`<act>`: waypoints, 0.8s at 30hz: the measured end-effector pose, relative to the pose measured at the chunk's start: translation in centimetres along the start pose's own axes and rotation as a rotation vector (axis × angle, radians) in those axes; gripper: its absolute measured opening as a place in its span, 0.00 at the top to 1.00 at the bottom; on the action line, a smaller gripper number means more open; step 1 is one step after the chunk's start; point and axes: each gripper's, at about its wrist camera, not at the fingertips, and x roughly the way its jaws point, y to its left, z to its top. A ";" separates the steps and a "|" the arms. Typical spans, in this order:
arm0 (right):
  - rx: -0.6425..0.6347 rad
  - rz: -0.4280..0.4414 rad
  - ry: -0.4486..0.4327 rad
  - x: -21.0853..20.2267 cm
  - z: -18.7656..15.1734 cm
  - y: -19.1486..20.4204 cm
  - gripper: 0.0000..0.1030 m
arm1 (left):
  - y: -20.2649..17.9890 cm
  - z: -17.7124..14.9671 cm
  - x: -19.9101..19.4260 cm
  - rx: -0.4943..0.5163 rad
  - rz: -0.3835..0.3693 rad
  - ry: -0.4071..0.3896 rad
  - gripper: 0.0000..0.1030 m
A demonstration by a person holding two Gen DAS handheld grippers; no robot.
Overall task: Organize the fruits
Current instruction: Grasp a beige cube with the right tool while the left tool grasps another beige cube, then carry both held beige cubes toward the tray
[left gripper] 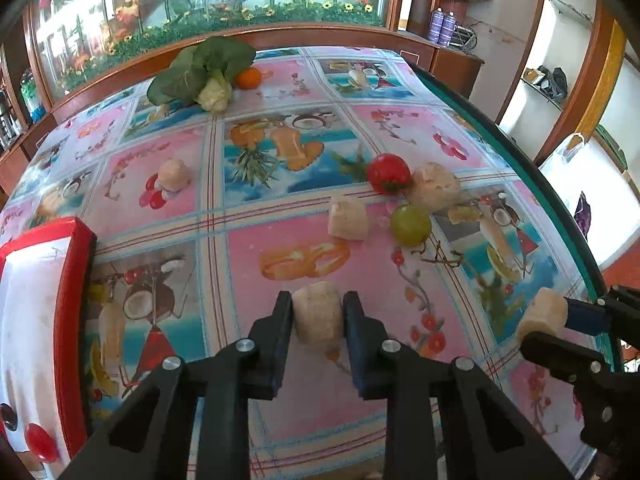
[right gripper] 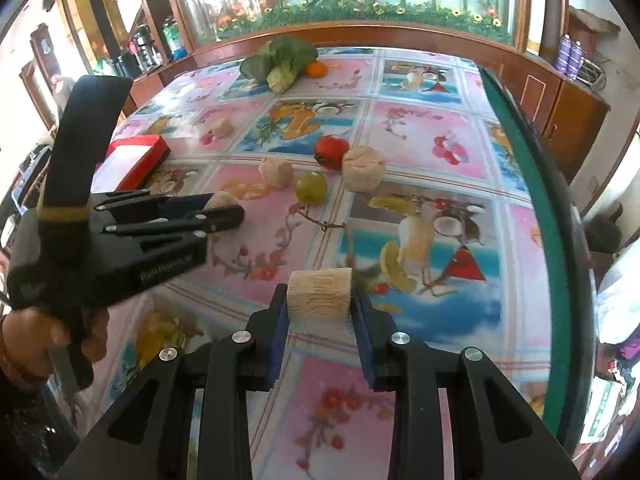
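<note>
A pale fruit chunk [left gripper: 318,312] is clamped in the left tool [left gripper: 318,320], another chunk [right gripper: 319,294] in the right tool [right gripper: 320,300]; carrying both to the red tray [left gripper: 76,280] at the tabletop's left edge is probably called for.

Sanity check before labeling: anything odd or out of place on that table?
Nothing spilled or damaged. Oddities: leafy greens sit by the orange at the far edge, not fruit. Each gripper, left and right, clamps a pale cut chunk; similar chunks lie scattered around the tomato and green fruit.
</note>
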 end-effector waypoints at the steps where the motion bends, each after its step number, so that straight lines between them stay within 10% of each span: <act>1: 0.008 0.002 -0.001 -0.2 -0.2 -0.1 0.71 | 0.2 -0.1 -0.2 -0.007 -0.008 0.006 0.73; 24: 0.047 0.023 0.022 -2.2 -4.4 4.6 0.71 | 3.6 -8.0 -8.1 -0.126 -0.071 0.000 0.73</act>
